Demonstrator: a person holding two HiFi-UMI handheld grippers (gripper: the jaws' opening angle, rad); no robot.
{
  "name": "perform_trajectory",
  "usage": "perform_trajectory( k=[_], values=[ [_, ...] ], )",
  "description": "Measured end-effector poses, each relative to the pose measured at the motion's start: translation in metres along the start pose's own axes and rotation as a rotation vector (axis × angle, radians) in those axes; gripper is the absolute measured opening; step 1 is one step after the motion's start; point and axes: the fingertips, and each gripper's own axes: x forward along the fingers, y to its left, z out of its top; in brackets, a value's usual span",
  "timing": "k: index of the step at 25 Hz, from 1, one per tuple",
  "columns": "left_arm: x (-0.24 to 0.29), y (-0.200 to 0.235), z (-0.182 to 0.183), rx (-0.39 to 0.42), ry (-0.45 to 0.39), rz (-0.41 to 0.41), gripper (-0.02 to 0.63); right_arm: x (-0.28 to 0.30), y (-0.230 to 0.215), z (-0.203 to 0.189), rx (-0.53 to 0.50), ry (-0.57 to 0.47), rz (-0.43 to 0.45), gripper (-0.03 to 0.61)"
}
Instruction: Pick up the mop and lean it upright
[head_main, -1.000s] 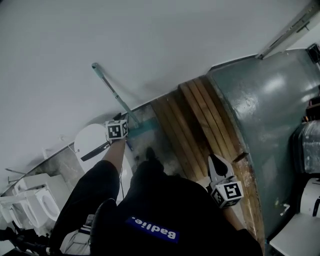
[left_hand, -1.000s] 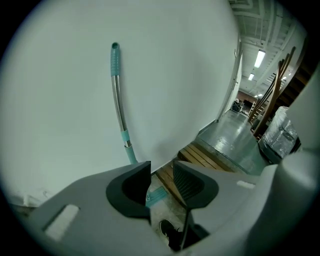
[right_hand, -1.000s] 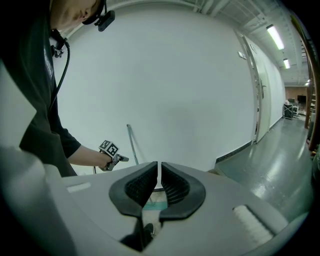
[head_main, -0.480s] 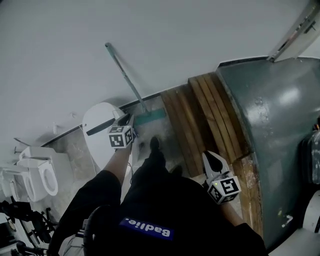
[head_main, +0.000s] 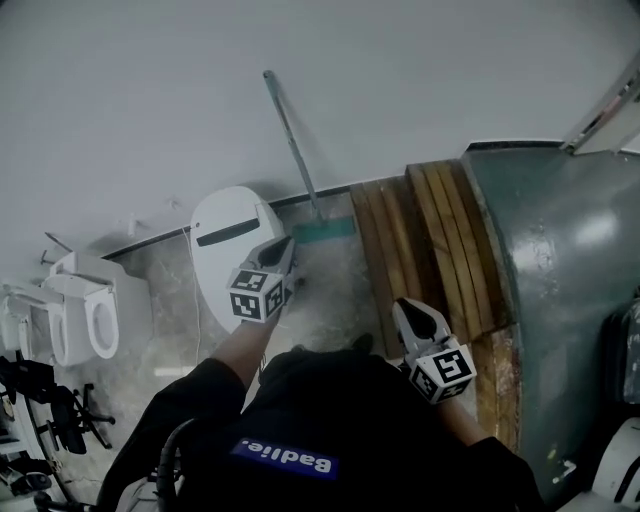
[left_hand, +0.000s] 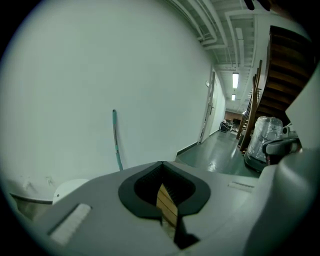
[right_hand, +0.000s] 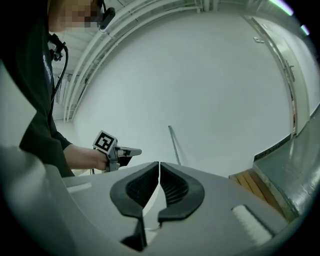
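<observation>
The white wall (head_main: 300, 60) filled the upper head view. Against it at 12 o'clock the mop (head_main: 291, 140) leaned upright, its teal head beside the wooden planks (head_main: 430, 240). At the mop's 7 o'clock, the left gripper (head_main: 286, 248) had just clenched empty. At 5 o'clock, the right gripper (head_main: 407, 307) was clenched on nothing.

Your mop (head_main: 293, 140) stood leaning on the wall (head_main: 420, 70), its head on the floor (head_main: 335, 290) at the wall's foot. Just left of it a toilet lid (head_main: 228, 240) rested against that wall, with toilets (head_main: 85, 315) farther left. To its right, wooden planks (head_main: 430, 240) lay side by side, a large sloping structure (head_main: 560, 260) beyond them.
</observation>
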Motion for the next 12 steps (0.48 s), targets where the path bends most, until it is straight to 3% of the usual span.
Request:
perform_trajectory(
  k=[5,12],
  values=[
    [-0.053,0.007,0.013,-0.027,-0.087,-0.023,0.02,0.021,0.046,-0.001,-0.035,0.02,0.056,0.013],
    [-0.15,0.008,0.006,0.03,-0.168,-0.103,0.02,0.044,0.138,-0.014,-0.072,0.04,0.102,0.008]
  ],
)
